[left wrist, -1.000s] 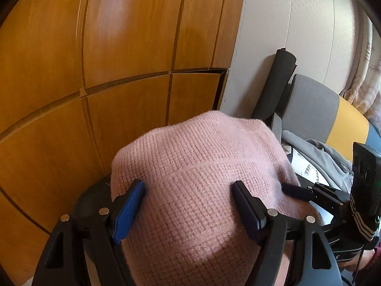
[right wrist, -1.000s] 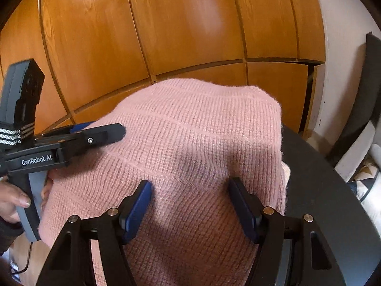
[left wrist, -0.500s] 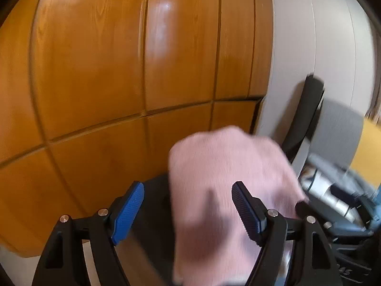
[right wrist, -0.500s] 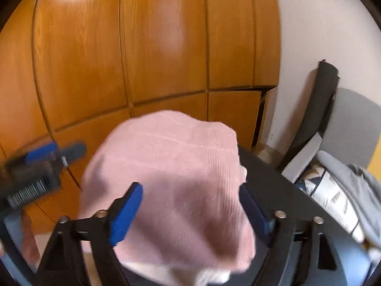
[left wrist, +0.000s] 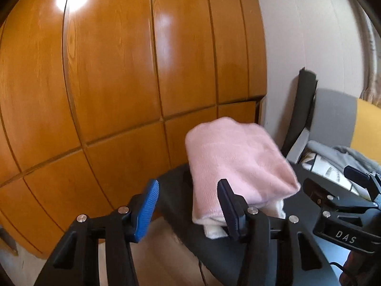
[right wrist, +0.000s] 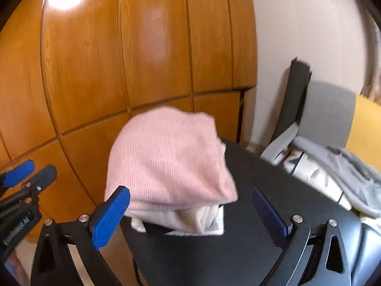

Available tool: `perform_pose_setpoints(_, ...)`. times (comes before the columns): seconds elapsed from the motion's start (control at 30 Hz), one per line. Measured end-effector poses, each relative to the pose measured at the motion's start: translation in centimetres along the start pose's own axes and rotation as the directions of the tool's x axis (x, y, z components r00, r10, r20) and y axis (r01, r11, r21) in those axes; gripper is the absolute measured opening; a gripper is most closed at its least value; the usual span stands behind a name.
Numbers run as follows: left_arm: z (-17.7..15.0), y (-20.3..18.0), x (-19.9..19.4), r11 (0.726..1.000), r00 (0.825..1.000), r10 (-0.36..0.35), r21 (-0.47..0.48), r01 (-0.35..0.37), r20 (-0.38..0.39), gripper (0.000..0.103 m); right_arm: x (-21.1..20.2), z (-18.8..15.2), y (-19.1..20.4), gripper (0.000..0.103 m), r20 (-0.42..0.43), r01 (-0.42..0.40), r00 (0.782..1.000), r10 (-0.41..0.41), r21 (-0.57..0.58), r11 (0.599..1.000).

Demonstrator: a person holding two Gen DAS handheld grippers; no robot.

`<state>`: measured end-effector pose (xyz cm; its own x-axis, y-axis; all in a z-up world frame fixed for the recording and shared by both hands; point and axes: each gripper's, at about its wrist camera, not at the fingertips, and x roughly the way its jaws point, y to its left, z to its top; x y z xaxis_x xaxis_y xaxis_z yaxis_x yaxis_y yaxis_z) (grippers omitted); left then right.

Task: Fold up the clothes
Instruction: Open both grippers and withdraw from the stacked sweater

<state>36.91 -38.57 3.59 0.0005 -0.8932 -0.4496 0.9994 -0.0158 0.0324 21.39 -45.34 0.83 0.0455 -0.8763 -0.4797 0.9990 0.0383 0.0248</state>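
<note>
Between the fingers of the left gripper [left wrist: 188, 205] nothing is being held, and they are closing on air. On the right gripper [right wrist: 190, 212] the fingers are spreading wide, also holding nothing. Just past both, the folded pink sweater [right wrist: 166, 157] is sitting on the black table [right wrist: 273, 181], close to its far edge, with a white layer sticking out underneath. It looks puffy, so the fold could be springing open, or a bump could be sliding it off.
</note>
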Motion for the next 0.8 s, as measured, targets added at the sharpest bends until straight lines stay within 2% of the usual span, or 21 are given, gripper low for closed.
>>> perform_pose_setpoints(0.07,0.3,0.5,-0.7,0.999,1.000,-0.024,-0.024,0.025,0.007,0.053,-1.3,0.1,0.4,0.103,0.021,0.029,0.999,-0.029,-0.025,0.999)
perform_pose_setpoints(0.17,0.1,0.6,-0.4,0.997,0.997,-0.073,-0.040,0.072,-0.021,0.052,-2.5,-0.3,0.3,0.103,0.037,0.001,0.999,-0.001,-0.017,1.000)
perform_pose_setpoints(0.27,-0.2,0.7,-0.4,0.992,0.992,-0.116,-0.054,0.114,-0.046,0.052,-1.4,-0.5,0.4,0.103,-0.003,-0.012,1.000,0.012,-0.018,1.000)
perform_pose_setpoints(0.37,-0.4,0.4,-0.4,0.994,0.994,-0.098,-0.054,0.095,-0.047,0.052,-0.2,-0.7,0.5,0.103,-0.044,-0.025,0.999,0.024,-0.018,1.000)
perform_pose_setpoints(0.63,-0.8,0.8,1.0,0.993,0.990,-0.103,-0.074,0.096,-0.092,0.052,0.7,-0.2,0.9,0.103,-0.063,-0.040,0.997,0.036,-0.056,0.998)
perform_pose_setpoints(0.8,-1.1,0.9,0.8,0.994,0.994,-0.096,-0.065,0.092,-0.055,0.049,-0.2,-0.6,0.7,0.103,-0.068,-0.048,0.997,0.043,-0.069,0.996)
